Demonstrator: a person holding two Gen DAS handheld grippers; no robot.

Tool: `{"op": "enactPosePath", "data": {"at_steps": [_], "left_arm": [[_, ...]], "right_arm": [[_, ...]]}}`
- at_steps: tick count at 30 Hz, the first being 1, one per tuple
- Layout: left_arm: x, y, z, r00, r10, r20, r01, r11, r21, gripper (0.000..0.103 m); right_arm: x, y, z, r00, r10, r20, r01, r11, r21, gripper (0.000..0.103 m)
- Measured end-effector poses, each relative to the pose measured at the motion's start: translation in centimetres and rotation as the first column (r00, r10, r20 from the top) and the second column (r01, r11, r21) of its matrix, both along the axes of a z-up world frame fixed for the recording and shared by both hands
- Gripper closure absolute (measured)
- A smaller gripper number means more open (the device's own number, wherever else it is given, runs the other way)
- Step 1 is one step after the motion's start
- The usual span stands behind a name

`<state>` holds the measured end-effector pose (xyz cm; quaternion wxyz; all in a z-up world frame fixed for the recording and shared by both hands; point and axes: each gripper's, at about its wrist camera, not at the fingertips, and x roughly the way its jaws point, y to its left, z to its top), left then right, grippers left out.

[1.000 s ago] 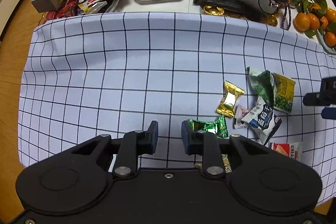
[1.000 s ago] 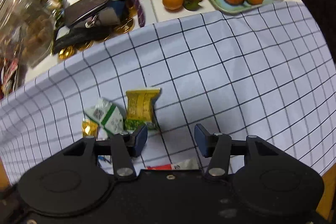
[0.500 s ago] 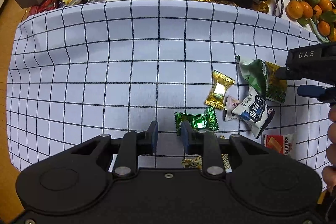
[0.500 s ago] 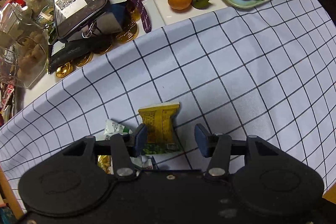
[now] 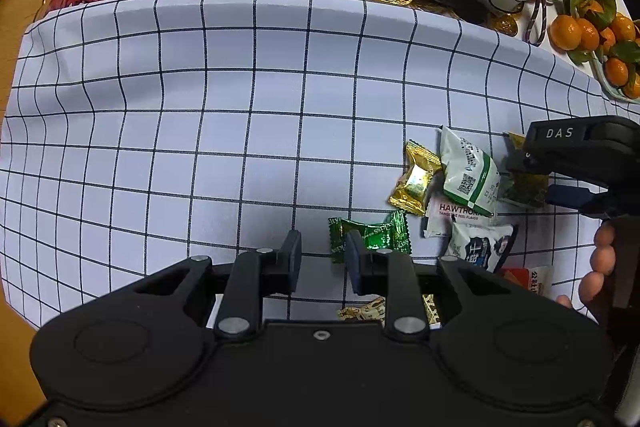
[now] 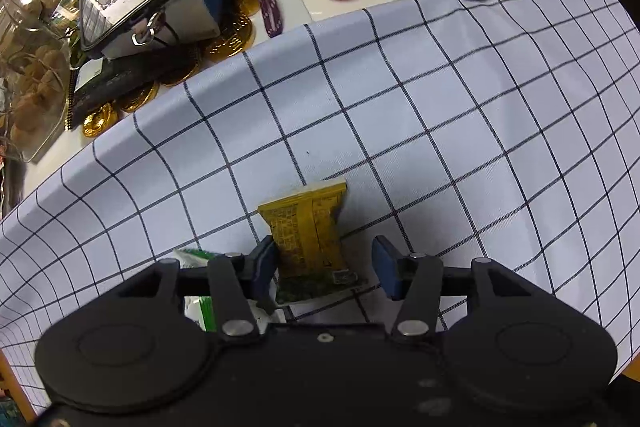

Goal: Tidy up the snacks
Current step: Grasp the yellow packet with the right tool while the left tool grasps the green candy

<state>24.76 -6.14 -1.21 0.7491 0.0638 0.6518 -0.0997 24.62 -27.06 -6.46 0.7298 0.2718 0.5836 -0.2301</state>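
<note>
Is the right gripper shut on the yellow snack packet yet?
No, open. The right gripper straddles the yellow snack packet; a gap shows beside one finger.

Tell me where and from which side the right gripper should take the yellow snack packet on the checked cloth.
Grip the yellow snack packet across its narrow width at mid-body, coming straight down from above. It lies flat on the checked cloth, long axis running away from the right gripper, whose open jaws already straddle its near end. The left side is crowded by a white-and-green packet, so probably keep that finger tight to the yellow edge.
</note>
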Motion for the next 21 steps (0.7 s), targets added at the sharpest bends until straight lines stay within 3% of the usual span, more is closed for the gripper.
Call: {"op": "enactPosePath", "data": {"at_steps": [5, 10, 21], "left_arm": [[0.2, 0.1, -0.1, 1.0, 0.008, -0.004, -0.008, 1.0, -0.023, 0.068], [0.2, -0.4, -0.1, 1.0, -0.008, -0.012, 0.008, 0.998, -0.07, 0.068], [0.0, -2.9, -1.7, 0.998, -0.054, -0.041, 0.051, 0.996, -0.072, 0.068]], "right_arm": [[-0.5, -0.3, 0.7, 1.0, -0.004, 0.003, 0.005, 0.998, -0.055, 0.065], [-1.5, -1.1, 1.4, 1.0, 0.021, -0.009, -0.021, 0.994, -0.111, 0.066], [-5.1, -4.5, 1.4, 0.997, -0.045, -0.058, 0.046, 0.999, 0.015, 0.067]]}}
